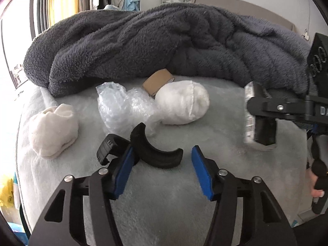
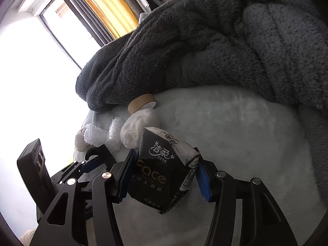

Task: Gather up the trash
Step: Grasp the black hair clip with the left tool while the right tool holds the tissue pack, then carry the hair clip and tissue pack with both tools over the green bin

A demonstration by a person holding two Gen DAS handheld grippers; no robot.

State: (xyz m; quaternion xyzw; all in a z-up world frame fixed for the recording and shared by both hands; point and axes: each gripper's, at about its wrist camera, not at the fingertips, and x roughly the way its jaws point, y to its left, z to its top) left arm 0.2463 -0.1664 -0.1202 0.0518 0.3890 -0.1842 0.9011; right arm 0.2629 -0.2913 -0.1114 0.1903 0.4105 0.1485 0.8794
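My right gripper (image 2: 164, 179) is shut on a black tissue pack (image 2: 162, 176) and holds it above the pale bed cover; the pack also shows in the left wrist view (image 1: 259, 114). My left gripper (image 1: 162, 172) is open and empty, low over the bed, just short of a curved black plastic piece (image 1: 152, 148). Beyond it lie crumpled clear bubble wrap (image 1: 121, 106), a white wad (image 1: 182, 102), a cardboard tape roll (image 1: 156, 82) and a whitish balled sock (image 1: 53, 130).
A big dark grey fleece blanket (image 1: 164, 41) is heaped across the back of the bed (image 1: 205, 139). A bright window with yellow curtains (image 2: 106, 6) is to the left. A second black clip (image 1: 108, 147) lies beside my left finger.
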